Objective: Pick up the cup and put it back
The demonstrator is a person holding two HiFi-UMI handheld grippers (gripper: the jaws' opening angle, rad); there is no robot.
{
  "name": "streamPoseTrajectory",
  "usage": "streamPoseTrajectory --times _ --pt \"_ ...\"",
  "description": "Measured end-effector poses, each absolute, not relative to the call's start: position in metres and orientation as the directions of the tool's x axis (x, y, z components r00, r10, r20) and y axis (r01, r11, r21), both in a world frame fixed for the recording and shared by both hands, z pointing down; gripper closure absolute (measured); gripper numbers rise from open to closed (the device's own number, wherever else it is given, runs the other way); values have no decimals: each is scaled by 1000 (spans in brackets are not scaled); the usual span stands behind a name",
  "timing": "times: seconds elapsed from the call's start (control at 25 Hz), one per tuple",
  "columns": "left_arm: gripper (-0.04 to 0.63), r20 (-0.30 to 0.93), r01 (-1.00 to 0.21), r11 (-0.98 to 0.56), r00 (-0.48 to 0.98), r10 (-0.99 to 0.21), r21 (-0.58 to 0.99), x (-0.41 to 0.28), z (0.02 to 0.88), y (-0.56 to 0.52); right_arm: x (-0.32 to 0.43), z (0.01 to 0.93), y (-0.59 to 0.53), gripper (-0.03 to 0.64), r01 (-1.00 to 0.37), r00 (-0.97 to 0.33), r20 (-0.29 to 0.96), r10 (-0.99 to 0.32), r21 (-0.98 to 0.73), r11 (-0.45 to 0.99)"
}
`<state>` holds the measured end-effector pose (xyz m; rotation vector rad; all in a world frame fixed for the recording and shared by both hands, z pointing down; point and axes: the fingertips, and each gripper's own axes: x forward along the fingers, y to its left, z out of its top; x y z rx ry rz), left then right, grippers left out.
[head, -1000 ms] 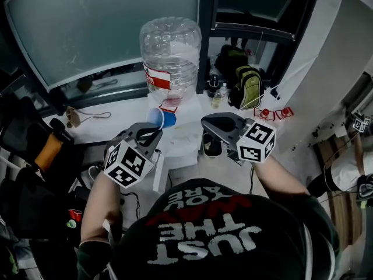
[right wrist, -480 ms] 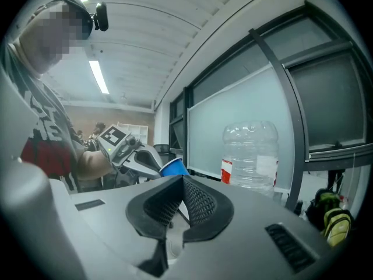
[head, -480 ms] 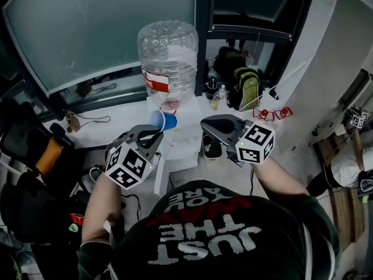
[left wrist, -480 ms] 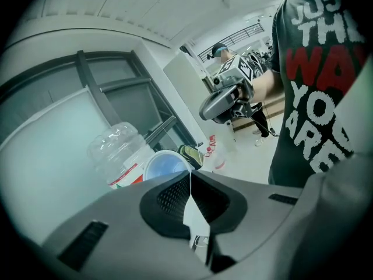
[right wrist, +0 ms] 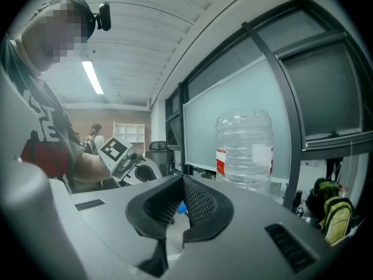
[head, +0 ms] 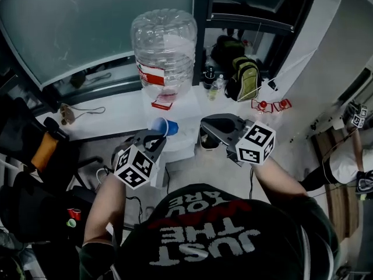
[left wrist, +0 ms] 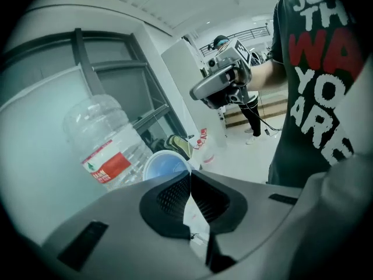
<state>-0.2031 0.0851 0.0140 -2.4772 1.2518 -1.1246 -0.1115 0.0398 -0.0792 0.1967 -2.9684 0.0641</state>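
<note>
A blue cup [head: 163, 126] with a white rim hangs in the air, tilted on its side, in front of the big water bottle [head: 163, 48]. My left gripper [head: 155, 135] is shut on the cup's rim. In the left gripper view the cup's open mouth [left wrist: 165, 165] faces the camera just past the tips of that left gripper [left wrist: 190, 177]. To the right, my right gripper [head: 204, 123] is held at the same height, apart from the cup. The right gripper [right wrist: 182, 182] is shut with nothing between its pads.
The clear bottle with a red label stands upside down on a white dispenser [head: 182, 144] against the window wall. A yellow-green backpack [head: 243, 80] and small bottles [head: 213, 85] lie at the back right. Dark chairs [head: 35, 150] crowd the left.
My left gripper has drawn back a little from the water bottle with the cup in it. The right gripper has stayed about where it was.
</note>
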Motion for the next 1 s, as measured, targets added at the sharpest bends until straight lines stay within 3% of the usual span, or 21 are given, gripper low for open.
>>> streamPoseTrajectory --times 0.24,0.56,1.0 --pt "580 684 -642 -722 407 -606 -258 -189 131 59 -110 -7 6 583 -162 -971 197 -138 -114 980" --pt "580 793 -600 -792 425 -436 -114 -135 361 21 -81 192 -41 583 -229 -939 303 -163 -198 953" --pt "580 932 -649 -758 231 -278 -65 -139 722 -8 -39 512 -90 584 -276 -913 373 -164 -269 923"
